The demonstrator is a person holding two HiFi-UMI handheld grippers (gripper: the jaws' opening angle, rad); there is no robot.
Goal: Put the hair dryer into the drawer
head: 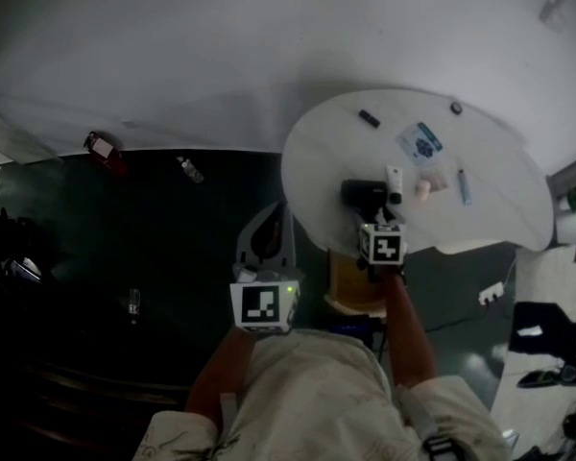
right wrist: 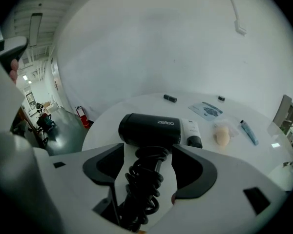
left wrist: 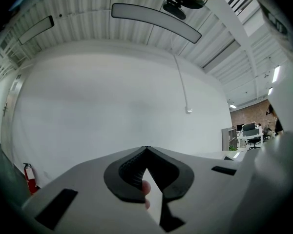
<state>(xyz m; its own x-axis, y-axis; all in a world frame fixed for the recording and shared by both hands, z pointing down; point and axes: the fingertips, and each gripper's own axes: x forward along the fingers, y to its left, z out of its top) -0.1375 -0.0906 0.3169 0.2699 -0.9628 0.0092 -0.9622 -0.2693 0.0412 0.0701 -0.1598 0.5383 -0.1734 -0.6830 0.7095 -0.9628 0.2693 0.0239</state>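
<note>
right tongs stand wide open astride the cord-wrapped handle of the hair dryer, which lies on the table; the pads aren't pressing yet, likely lining up a firm grip. left tongs are closed, empty, kept clear.

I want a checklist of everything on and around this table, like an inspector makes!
Surface: round white table, things near its middle.
Job's things: black hair dryer lying on the table; drawer not made out.
Clutter: white tube, beige sponge, blue tube, printed sheet.
Grippers: left hand-held gripper shut, empty; right hand-held gripper open, jaws either side of the dryer's handle.
Cables: coiled cord wound round that handle.
Surroundings: dark floor, red fire extinguisher, white wall.
</note>
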